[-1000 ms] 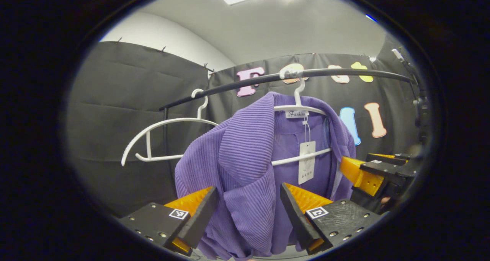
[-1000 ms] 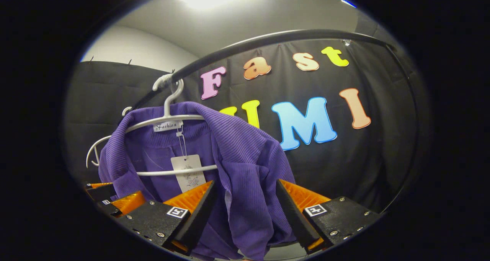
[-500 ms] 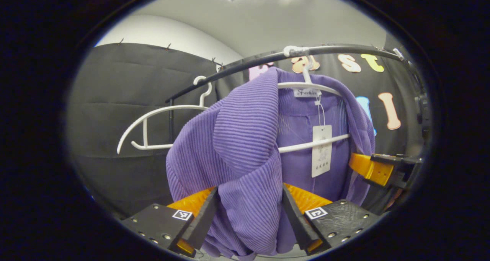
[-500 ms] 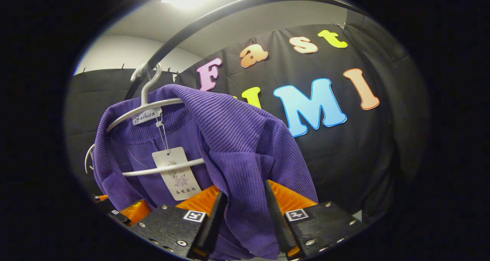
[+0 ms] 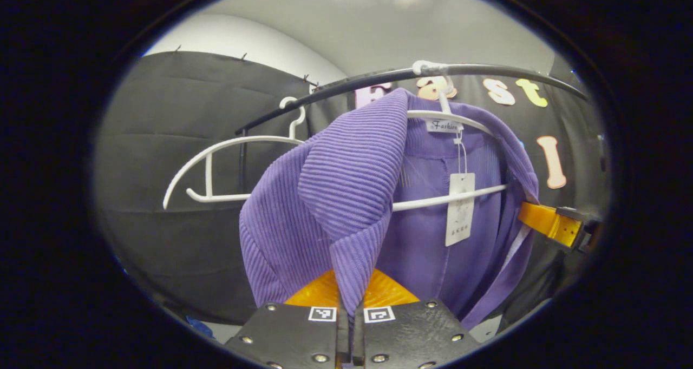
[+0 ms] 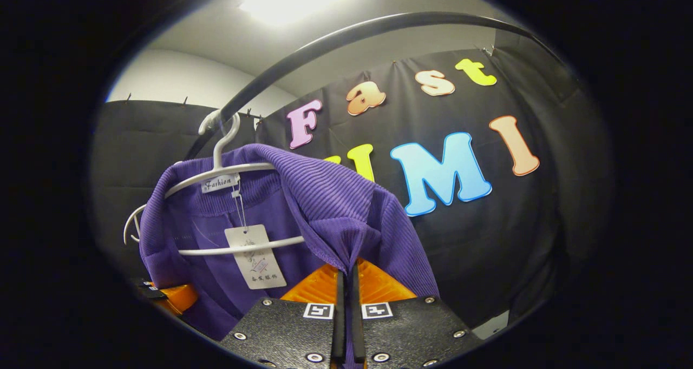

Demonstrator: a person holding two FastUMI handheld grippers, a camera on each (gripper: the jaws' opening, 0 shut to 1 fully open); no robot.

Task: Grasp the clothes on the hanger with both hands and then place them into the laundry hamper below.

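A purple ribbed cardigan point(image 5: 346, 174) hangs on a white hanger point(image 5: 455, 119) hooked over a black rail point(image 5: 487, 70). My left gripper point(image 5: 349, 298) is shut on a pinched fold of the cardigan's left shoulder. In the right gripper view the same cardigan point(image 6: 325, 201) drapes over the hanger point(image 6: 227, 169), and my right gripper point(image 6: 346, 282) is shut on a fold of its other shoulder. A paper tag point(image 6: 255, 256) dangles from the collar. The right gripper point(image 5: 557, 227) also shows at the far right of the left gripper view, against the cloth.
A second, bare white hanger point(image 5: 216, 158) hangs on the same rail to the left of the cardigan. The curved rail point(image 6: 346, 39) arches overhead in the right gripper view. Black cloth walls stand close behind, under a lit ceiling panel.
Both grippers went from open around the cardigan's shoulders to shut, each pinching a fold of cloth. The shoulder cloth now bunches at the fingertips.
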